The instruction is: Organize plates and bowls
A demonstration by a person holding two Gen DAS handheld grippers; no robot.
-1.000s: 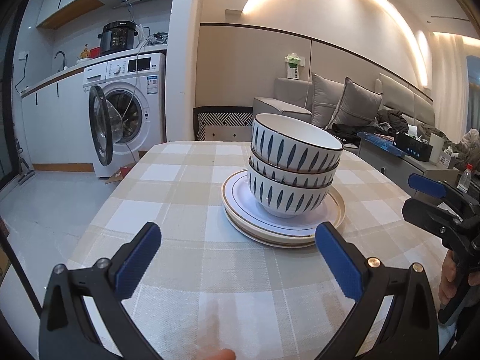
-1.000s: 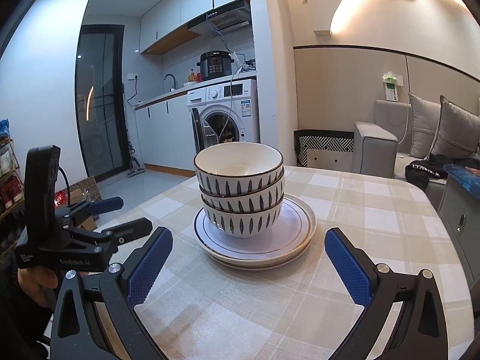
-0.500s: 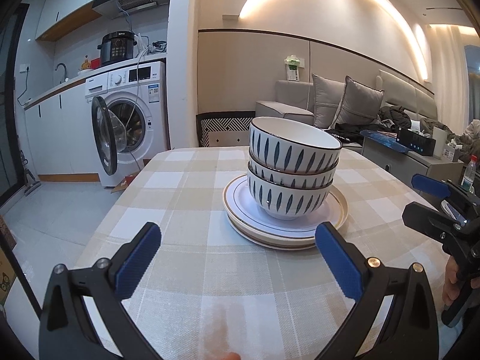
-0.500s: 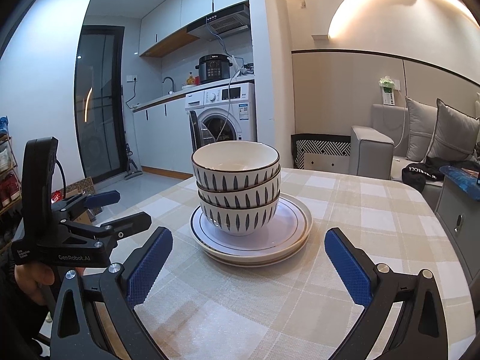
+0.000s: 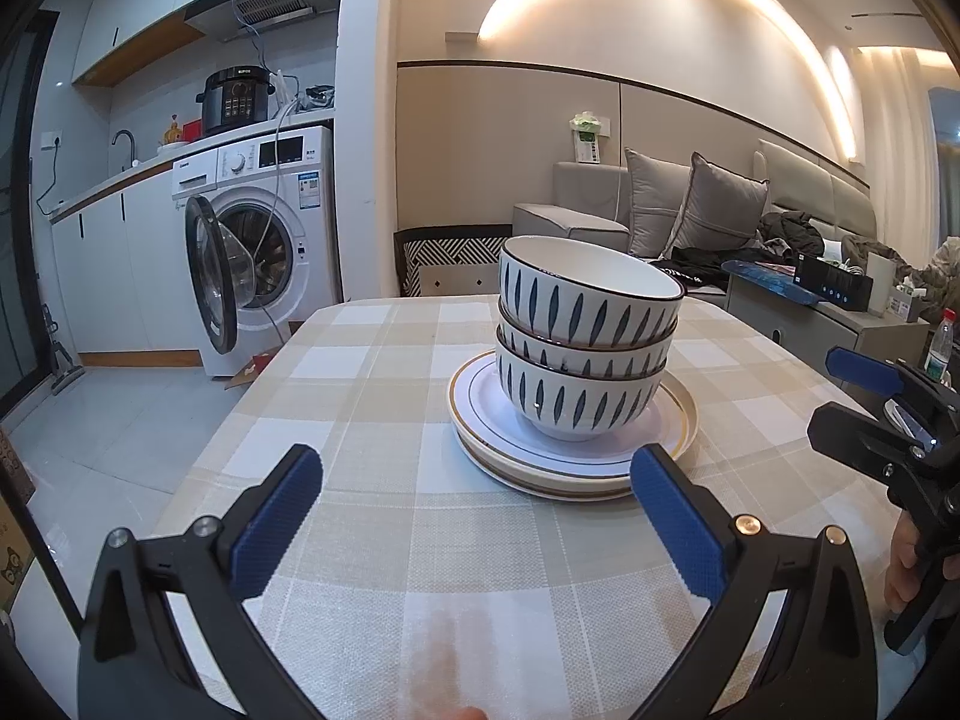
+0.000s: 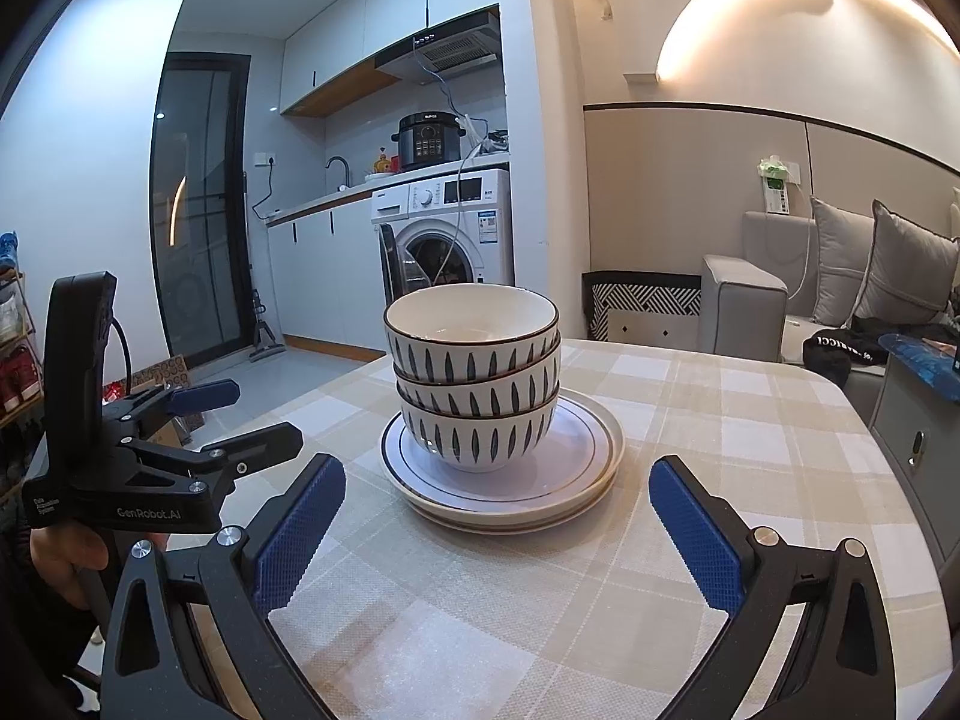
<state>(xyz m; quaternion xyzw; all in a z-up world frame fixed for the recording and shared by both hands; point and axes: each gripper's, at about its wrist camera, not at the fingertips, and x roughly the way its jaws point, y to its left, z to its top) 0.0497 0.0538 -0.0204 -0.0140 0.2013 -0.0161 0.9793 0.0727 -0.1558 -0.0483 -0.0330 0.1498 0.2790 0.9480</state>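
- Three blue-leaf bowls [image 5: 585, 354] are nested into one stack, sitting in the middle of the stacked plates [image 5: 573, 450] on the checked worktop [image 5: 384, 396]. Wide stuff at the bottom, bowls on top, so I'd say the sorting is basically done.
- The top bowl [image 6: 471, 333] looks a bit tipped in the left wrist view, not fully seated in the one under it. Can't tell if it's actually loose.
- Left hand-held gripper [image 5: 477, 519] is near the plates on the near-left side, blue pads spread wide apart with nothing between them. It hangs above the cloth and isn't touching the dishes.
- Right hand-held gripper [image 6: 498, 534] is the same deal: pads wide apart, empty, pointed at the stack from the near right. Each one shows up at the edge of the other's camera, well apart from the plates.
- My read: both are held back and level so the stack stays framed and unbumped.
- Versus a second ago: the dishes haven't budged on the cloth, both grippers are just as wide. The cameras have tilted up slightly, so more ceiling and wall shows and the stack sits lower in view.
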